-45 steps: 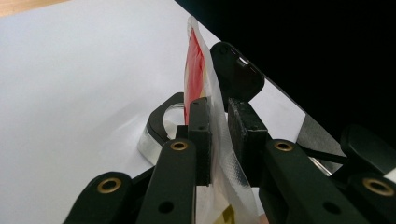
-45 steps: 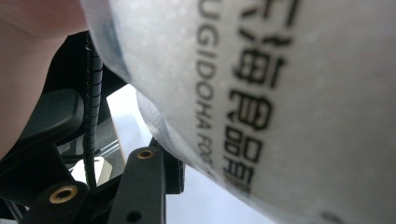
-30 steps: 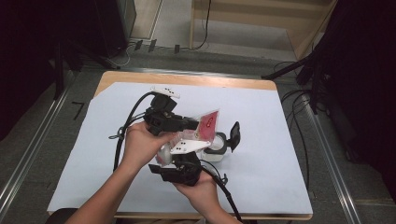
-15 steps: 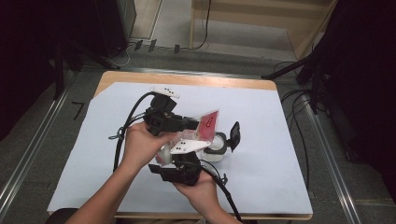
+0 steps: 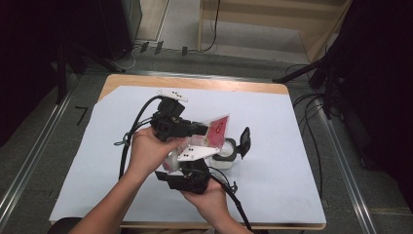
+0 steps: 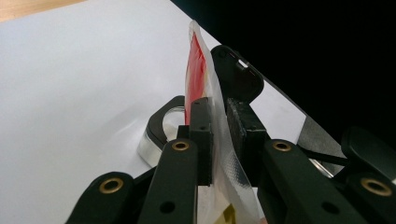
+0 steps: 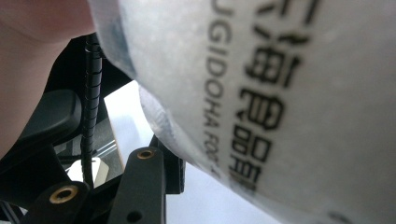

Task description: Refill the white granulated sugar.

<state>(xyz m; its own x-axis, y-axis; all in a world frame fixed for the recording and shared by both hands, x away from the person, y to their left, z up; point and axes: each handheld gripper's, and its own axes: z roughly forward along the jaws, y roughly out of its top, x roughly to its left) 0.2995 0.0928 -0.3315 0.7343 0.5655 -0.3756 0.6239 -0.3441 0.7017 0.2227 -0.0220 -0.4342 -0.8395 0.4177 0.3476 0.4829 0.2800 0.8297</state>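
The left gripper (image 6: pixel 217 135) is clamped on the red-and-clear pouch (image 5: pixel 217 130), held upright above the open jar (image 5: pixel 225 152) on the table (image 5: pixel 302 146). The right gripper (image 5: pixel 192 178) seems to grip the pouch's printed lower end; pull apart gently, keeping it over the jar.

A clear plastic packet (image 6: pixel 212 116) with red inside stands upright, pinched above the table.

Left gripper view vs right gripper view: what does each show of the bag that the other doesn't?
Left gripper view: the bag's clear sealed edge pinched between the left gripper's jaws, red panel above, a round container behind. Right gripper view: black lettering on the bag's frosted face, close against the lens, with one jaw of the right gripper beside it. Both: the bag and the white paper.
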